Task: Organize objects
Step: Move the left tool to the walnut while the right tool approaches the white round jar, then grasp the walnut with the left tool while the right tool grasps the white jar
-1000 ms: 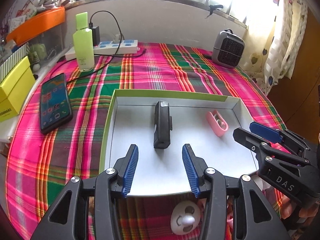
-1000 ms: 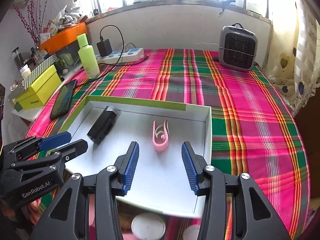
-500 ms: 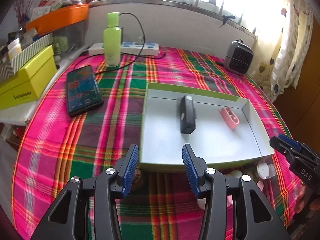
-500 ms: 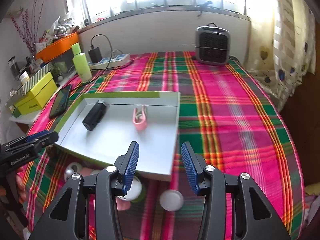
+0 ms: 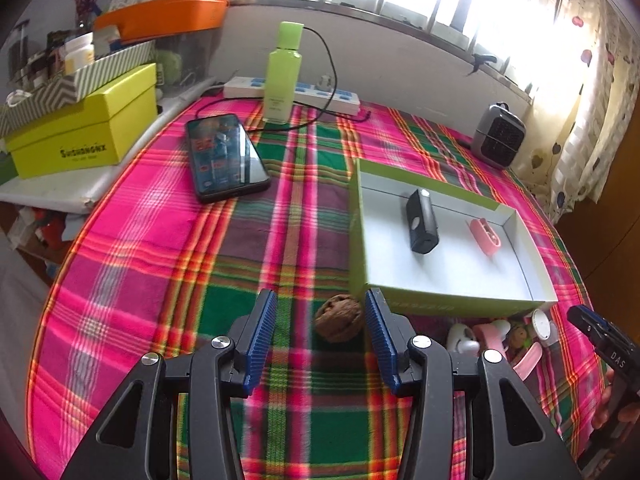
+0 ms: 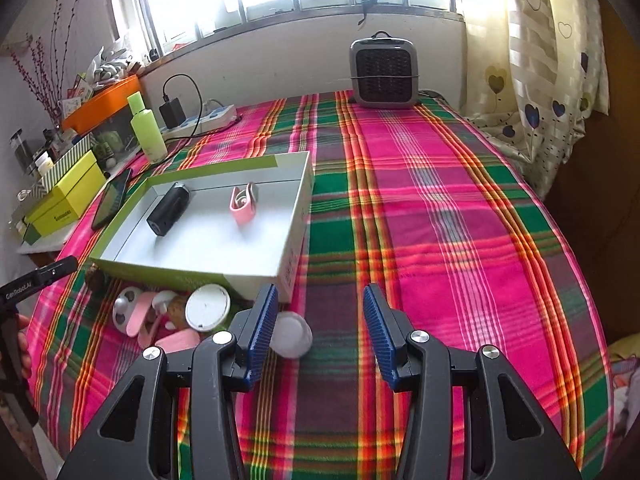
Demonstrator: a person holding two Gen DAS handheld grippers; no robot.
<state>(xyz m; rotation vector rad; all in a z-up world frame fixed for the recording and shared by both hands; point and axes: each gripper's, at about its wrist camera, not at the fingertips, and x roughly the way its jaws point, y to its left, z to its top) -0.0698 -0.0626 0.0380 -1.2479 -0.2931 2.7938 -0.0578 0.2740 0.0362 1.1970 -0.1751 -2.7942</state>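
Both grippers now sit back from the tray (image 5: 448, 304). The left gripper (image 5: 320, 336) frames a walnut (image 5: 339, 322); the right gripper (image 6: 318, 330) nears a white lid (image 6: 294, 336).

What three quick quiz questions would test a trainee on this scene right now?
1. True or false: the green-rimmed box already holds two things.
2. Which thing lies in line with the gap between the left gripper's fingers? A) phone B) walnut C) green bottle
3. Fill in: the round white lid lies on the cloth just ____ the box's near wall.

Key
1. True: the black device and the pink clip lie on its white floor.
2. B: the walnut sits on the plaid cloth beyond the open fingers, untouched.
3. Outside, among the small items not yet sorted.
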